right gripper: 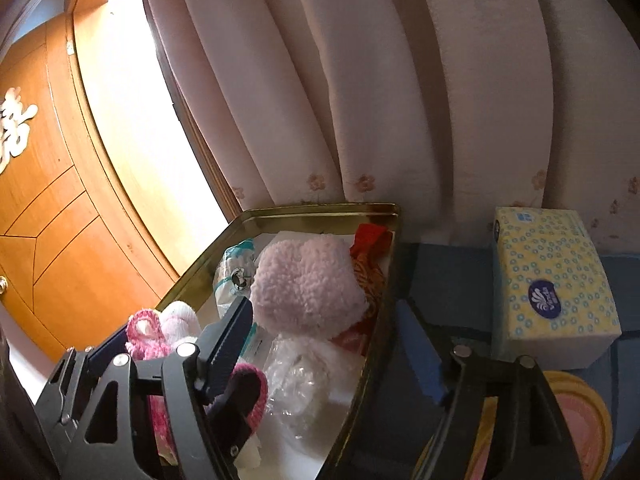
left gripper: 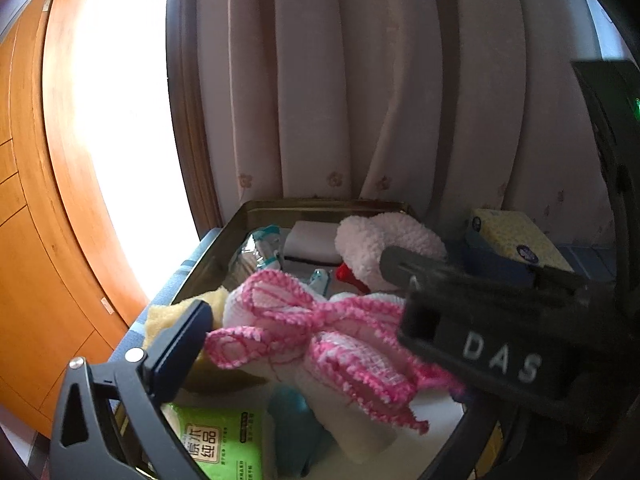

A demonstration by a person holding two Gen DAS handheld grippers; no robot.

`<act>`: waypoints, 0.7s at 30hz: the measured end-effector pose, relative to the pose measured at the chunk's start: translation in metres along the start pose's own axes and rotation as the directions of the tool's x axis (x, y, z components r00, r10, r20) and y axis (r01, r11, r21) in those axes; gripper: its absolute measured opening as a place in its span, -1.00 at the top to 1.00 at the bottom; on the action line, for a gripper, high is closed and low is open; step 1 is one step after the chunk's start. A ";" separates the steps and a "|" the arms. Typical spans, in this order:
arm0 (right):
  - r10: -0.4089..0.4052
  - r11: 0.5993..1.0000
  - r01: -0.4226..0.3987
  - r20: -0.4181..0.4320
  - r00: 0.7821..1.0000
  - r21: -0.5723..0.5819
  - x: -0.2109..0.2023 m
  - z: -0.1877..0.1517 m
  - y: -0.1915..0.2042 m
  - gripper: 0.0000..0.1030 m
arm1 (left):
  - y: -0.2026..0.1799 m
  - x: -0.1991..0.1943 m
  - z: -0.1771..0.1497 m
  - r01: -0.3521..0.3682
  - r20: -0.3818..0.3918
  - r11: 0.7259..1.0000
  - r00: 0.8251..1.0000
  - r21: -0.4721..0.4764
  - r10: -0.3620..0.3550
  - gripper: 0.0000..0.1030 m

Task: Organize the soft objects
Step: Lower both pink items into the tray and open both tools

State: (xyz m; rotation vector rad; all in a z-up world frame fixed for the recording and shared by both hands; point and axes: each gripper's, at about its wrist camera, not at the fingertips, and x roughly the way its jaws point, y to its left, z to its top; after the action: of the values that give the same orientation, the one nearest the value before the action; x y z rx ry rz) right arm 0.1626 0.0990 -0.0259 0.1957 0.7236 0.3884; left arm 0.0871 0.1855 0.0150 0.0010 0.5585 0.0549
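- Pale pleated curtains and an orange wooden door backed the scene; a gold-rimmed metal tray sat on a blue surface.
- A pink-and-white crocheted cloth lay in the tray, directly between the fingers of the left gripper, whose jaws stood wide apart and pressed on nothing.
- A fluffy pale-pink plush piece rested just past the left gripper's fingertips, near the tray's far end.
- The right gripper also had its fingers apart, one inside the tray beside the crocheted cloth and the other outside the rim over the blue surface; it gripped nothing.
- Below the left gripper lay a green tissue packet; ahead of the right gripper's outer finger stood a yellow patterned tissue box, with a round pink-and-yellow object beside that finger.
- Risk, as I judged it: the crocheted cloth's loose loops could snag on a finger as it withdrew and drag the cloth out of the tray.
- The right gripper straddled the rim, so closing or lowering there could catch the tray edge and shift it.
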 end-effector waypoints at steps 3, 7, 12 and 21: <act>0.007 1.000 -0.007 0.014 1.000 0.001 -0.008 -0.008 -0.002 -0.49 | 0.003 0.007 -0.017 -0.010 -0.008 1.000 1.000 0.018 0.010 -0.99; 0.004 1.000 -0.005 0.031 1.000 0.016 -0.011 -0.012 -0.005 -0.62 | 0.000 0.011 -0.019 -0.029 -0.013 0.999 0.999 0.032 0.029 -0.99; -0.028 1.000 0.028 0.064 0.998 -0.004 -0.016 -0.017 -0.002 -0.71 | -0.003 0.012 -0.018 -0.057 -0.017 0.997 0.998 0.046 0.058 -0.99; -0.045 0.997 0.057 0.208 0.977 -0.054 -0.046 -0.026 0.014 -0.76 | 0.002 -0.008 -0.021 -0.131 0.076 0.991 0.989 0.000 0.131 -0.99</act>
State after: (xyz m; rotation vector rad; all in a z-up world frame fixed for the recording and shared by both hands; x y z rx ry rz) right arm 0.1097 0.0934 -0.0131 0.1584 0.5105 0.3343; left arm 0.0692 0.1867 0.0012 0.0442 0.4826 0.1810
